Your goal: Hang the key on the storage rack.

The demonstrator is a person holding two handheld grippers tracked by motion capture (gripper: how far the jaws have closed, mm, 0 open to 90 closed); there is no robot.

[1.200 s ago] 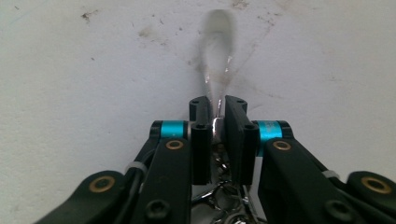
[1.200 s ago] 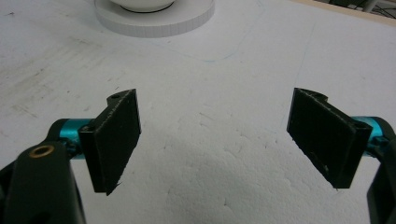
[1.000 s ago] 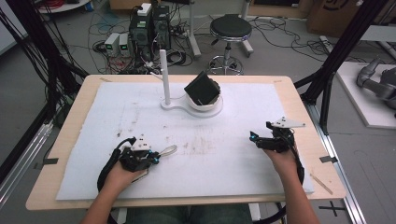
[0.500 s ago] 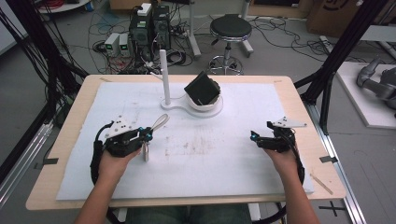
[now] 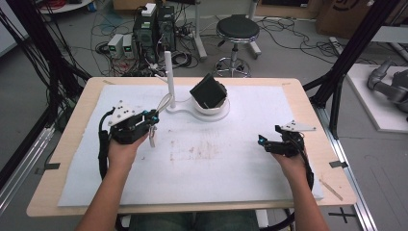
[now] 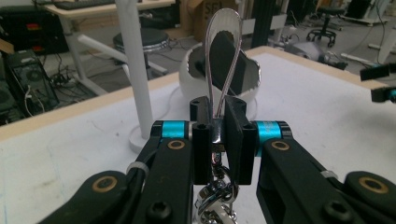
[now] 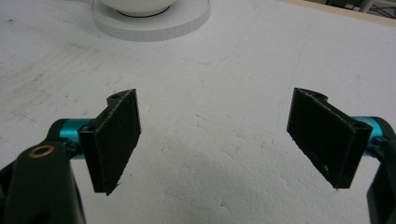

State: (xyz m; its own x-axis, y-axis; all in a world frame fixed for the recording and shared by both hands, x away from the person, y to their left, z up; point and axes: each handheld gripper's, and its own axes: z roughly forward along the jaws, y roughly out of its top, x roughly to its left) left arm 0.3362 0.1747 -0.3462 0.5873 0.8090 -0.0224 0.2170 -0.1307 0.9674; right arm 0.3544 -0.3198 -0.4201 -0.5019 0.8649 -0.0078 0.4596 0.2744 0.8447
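Observation:
My left gripper (image 5: 153, 119) is shut on a thin wire loop (image 5: 164, 103) and is held above the white mat, left of the stand. A metal clasp (image 5: 152, 139) dangles below the jaws. In the left gripper view the loop (image 6: 211, 46) rises from between the closed jaws of my left gripper (image 6: 217, 105), pointing at the white post (image 6: 135, 70) and the white cup (image 6: 189, 70) that holds a tilted black block (image 6: 229, 60). My right gripper (image 5: 263, 142) rests low at the right of the mat. In its own view the right gripper (image 7: 215, 135) is open, with nothing between its pads.
The white stand's flat base (image 5: 185, 111) carries the post (image 5: 169, 77) and the cup with the block (image 5: 208, 91) at the back middle of the mat (image 5: 202, 173). A stool (image 5: 235, 33), computers and cables stand beyond the table's far edge.
The left gripper has risen off the mat and moved left and away, toward the post, carrying the loop and clasp. The right gripper has stayed put.

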